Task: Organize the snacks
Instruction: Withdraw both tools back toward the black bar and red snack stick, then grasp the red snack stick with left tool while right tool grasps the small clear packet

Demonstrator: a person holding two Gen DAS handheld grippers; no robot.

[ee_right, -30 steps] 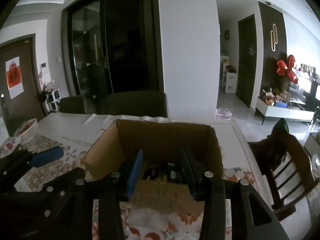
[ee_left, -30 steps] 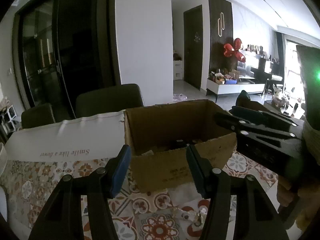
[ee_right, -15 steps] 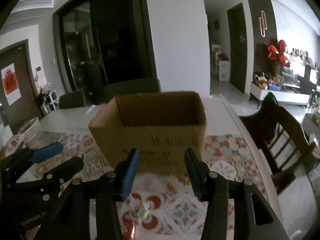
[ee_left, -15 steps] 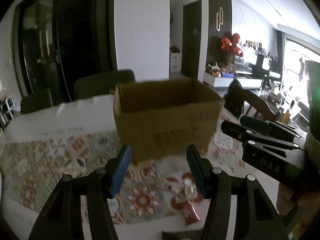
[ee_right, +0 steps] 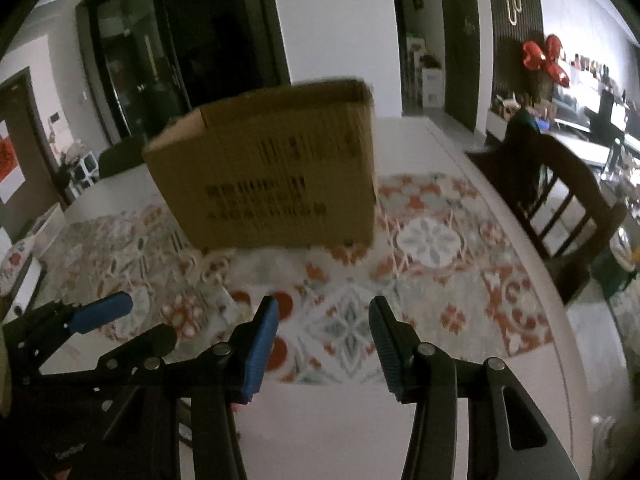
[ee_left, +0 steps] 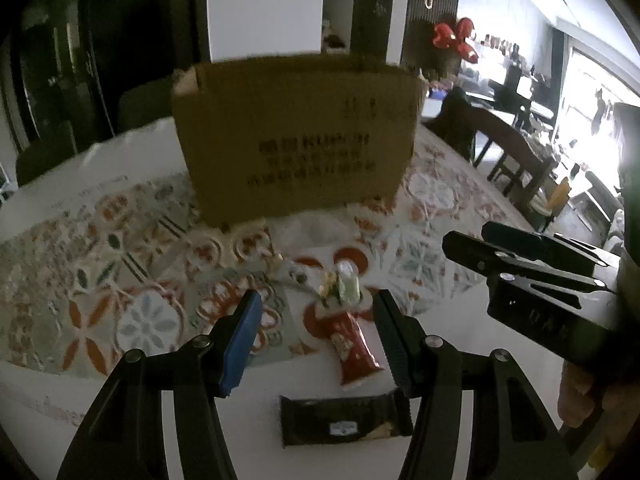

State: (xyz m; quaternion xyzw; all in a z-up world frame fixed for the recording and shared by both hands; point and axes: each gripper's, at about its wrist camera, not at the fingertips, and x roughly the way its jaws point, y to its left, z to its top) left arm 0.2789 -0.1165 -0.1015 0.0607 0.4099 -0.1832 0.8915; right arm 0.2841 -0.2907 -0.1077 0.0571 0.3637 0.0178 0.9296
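An open cardboard box point(ee_left: 296, 136) stands on the patterned tablecloth point(ee_left: 100, 248); it also shows in the right wrist view point(ee_right: 268, 172). In front of it lie a red snack packet point(ee_left: 354, 346), a small clear-wrapped snack point(ee_left: 340, 286) and a black snack bar point(ee_left: 340, 420). My left gripper point(ee_left: 316, 332) is open and empty, low above the table, with the red packet between its fingers. My right gripper point(ee_right: 322, 344) is open and empty, over the table's front edge, and shows at the right of the left wrist view point(ee_left: 520, 276).
A dark wooden chair point(ee_right: 560, 200) stands at the table's right side. Dark chairs point(ee_left: 144, 108) stand behind the table. A bowl point(ee_right: 16, 264) sits at the far left edge. The white table edge point(ee_right: 340, 420) runs under my right gripper.
Both grippers have pulled back from above the box and dropped low to the table's front. The snacks on the table have come into view between my left fingers.
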